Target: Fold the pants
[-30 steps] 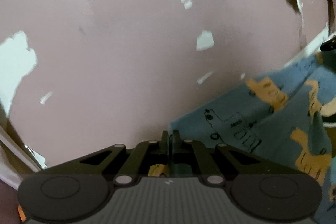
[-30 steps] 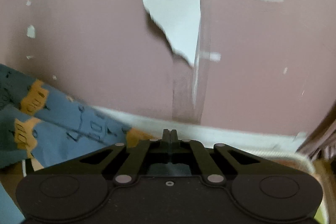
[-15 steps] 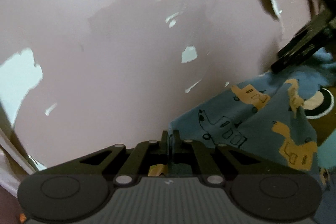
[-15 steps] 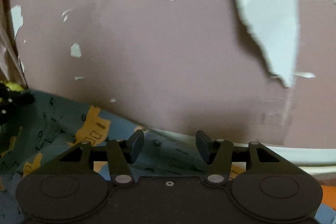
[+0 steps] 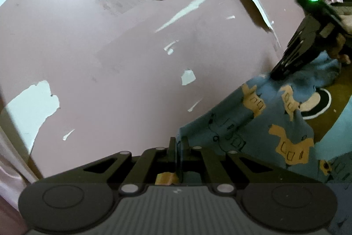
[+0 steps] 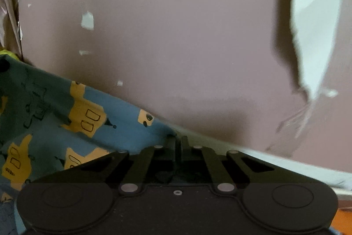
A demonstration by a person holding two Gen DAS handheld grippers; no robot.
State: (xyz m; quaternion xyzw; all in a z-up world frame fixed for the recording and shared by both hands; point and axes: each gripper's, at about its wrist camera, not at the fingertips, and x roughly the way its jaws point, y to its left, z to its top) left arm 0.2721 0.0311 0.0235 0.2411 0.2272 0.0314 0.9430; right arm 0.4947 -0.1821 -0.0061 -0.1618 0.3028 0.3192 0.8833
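Item: blue cotton pants printed with yellow-orange block figures and black line drawings, held up in front of a mauve-pink wall with peeling patches of white. Your left gripper, black, two-fingered, has its fingers drawn together on an edge of the blue fabric, which passes between them and spreads away up and to the right. In the left wrist view, your right gripper shows at the far right, a black body with a green light lit on top, its tips meeting the far upper edge of the same pants; the cloth hangs stretched between the two grippers. In the right wrist view, your right gripper has its fingers pressed together, with the pants' edge running in from the left up to the fingertips; the fabric itself between the tips is dark and hard to make out. A large torn flap of white paint hangs on the wall to the right. Below the wall, a pale skirting strip runs across. A round dark rug with a white ring lies on the floor behind the pants.
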